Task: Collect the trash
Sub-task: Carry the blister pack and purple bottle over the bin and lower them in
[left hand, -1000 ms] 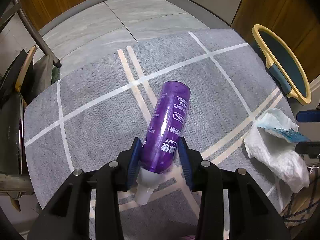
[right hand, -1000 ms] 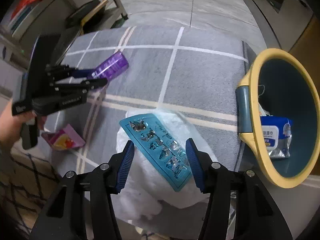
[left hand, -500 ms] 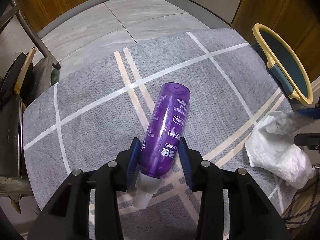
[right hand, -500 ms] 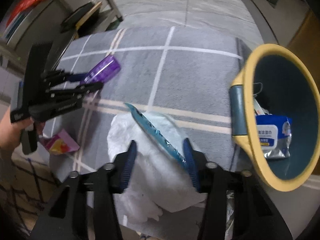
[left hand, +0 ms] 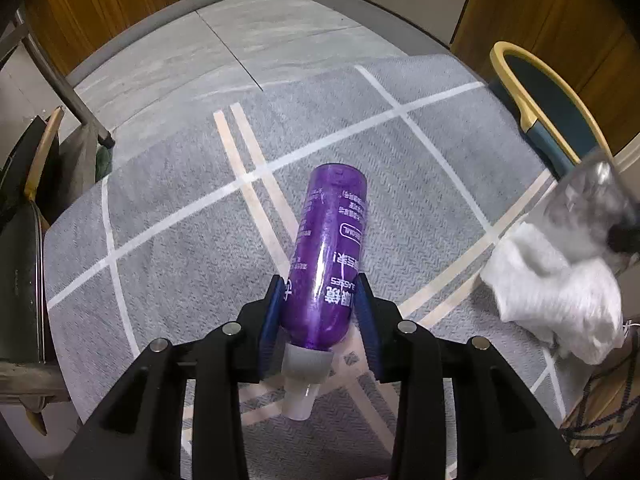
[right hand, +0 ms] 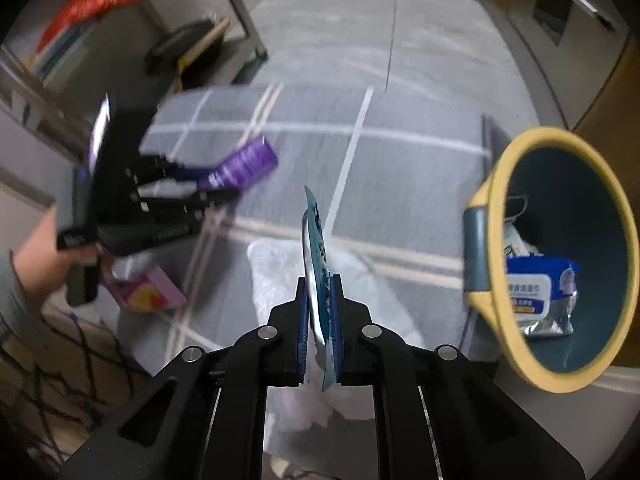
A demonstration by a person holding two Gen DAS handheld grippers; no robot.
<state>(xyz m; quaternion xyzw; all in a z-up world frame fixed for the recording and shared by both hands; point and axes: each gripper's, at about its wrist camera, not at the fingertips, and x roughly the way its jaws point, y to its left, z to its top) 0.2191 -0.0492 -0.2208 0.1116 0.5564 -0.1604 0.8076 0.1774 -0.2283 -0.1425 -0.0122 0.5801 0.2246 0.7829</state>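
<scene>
Motion blur smears the left gripper (right hand: 208,200) and hand (right hand: 44,256).

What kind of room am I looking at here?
Probably a room in a home: a grey rug with pale stripes on a tiled floor, wood panelling along the walls, and a yellow-rimmed waste bin beside the rug.

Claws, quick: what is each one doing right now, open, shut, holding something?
Left claw: jaws closing on the purple bottle, pads against its sides.
Right claw: jaws closing on the blue blister pack, pinched edge-on.
</scene>
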